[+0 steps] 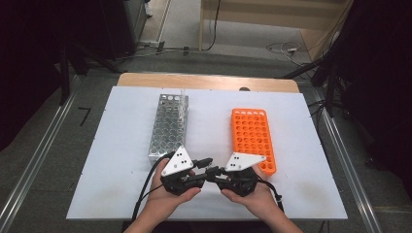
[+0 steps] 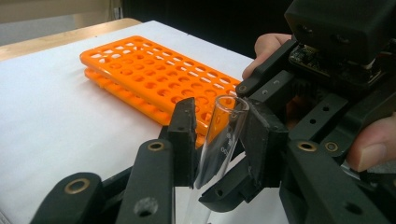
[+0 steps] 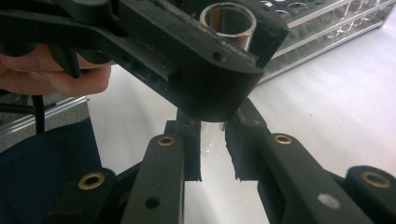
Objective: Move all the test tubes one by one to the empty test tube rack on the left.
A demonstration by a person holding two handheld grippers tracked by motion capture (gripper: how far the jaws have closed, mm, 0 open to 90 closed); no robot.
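A lab bench — test-tube racks (image 1: 168, 127), a glass tube (image 2: 219, 140).

Orange rack (image 1: 253, 139) w/ grid of round holes, bright orange all over; same orange in left gripper view (image 2: 159, 79). Clear rack (image 1: 168, 127), see-through w/ silvery-grey look, rows of round holes. Test tube (image 2: 218, 140) clear glass, faint dark print on side. Left gripper (image 1: 204, 162) & right gripper (image 1: 212, 171) black, brass-coloured rivets; each w/ white 3-cornered plate, black dots. Table cover (image 1: 121, 145) plain white; table edge (image 1: 204, 81) light wood. Floor grey
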